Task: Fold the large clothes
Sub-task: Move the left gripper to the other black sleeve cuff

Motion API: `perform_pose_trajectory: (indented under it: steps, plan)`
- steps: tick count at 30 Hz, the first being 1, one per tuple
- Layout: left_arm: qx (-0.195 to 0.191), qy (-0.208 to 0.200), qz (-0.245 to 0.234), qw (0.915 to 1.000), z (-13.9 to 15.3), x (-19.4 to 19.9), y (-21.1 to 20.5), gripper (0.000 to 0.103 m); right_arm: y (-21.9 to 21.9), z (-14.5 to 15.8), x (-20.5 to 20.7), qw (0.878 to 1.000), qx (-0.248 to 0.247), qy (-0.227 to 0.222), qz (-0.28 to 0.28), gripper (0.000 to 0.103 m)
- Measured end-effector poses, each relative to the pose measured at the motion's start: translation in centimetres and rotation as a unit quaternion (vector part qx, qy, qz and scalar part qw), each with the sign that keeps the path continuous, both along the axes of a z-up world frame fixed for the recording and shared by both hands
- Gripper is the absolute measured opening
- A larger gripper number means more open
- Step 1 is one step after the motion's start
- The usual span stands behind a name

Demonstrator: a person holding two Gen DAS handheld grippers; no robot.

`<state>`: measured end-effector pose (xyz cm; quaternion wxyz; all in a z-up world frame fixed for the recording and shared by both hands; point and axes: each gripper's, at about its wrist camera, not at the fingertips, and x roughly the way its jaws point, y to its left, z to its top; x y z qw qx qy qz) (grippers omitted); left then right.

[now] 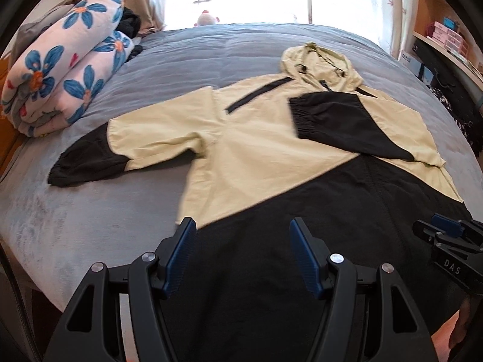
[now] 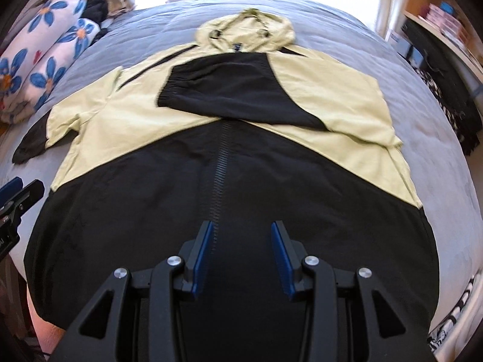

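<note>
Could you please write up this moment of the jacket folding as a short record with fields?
garment: hooded jacket, pale yellow above and black below, laid flat on the bed
right sleeve: folded across the chest
left sleeve: spread out to the side
hood: flat, at the far end
zipper: runs down the middle of the black part
left gripper: open, empty, above the hem
right gripper: open, empty, above the hem
beside the jacket: rolled flowered blanket
</note>
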<state>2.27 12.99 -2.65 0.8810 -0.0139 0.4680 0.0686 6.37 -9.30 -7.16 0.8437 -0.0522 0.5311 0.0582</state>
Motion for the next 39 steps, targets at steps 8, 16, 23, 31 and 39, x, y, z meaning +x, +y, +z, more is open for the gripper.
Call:
perform_pose_trajectory:
  steps: [8,16,23,31,39]
  plan:
    - [0.006,-0.006,0.053,0.9985,1.5,-1.1,8.9,0.067,5.6,2.9,0.8,0.998,0.001,-0.048,0.044,0.054]
    - [-0.003,0.003,0.116,0.9933,0.0,-1.2,18.1,0.072,11.8,4.7,2.2,0.992,0.018,-0.075,0.095,0.055]
    - [-0.064,0.013,0.166,0.9840,-2.6,-0.3,24.9,0.072,17.7,4.6,3.4,0.986,0.018,-0.093,0.136,0.055]
    - [-0.105,0.020,0.194,0.9752,-6.0,2.2,30.6,0.072,22.9,2.9,5.3,0.983,0.005,-0.103,0.154,0.055]
    - [-0.213,-0.006,0.219,0.9520,-9.6,4.2,36.8,0.072,25.9,0.2,7.6,0.984,-0.007,-0.087,0.152,0.055]
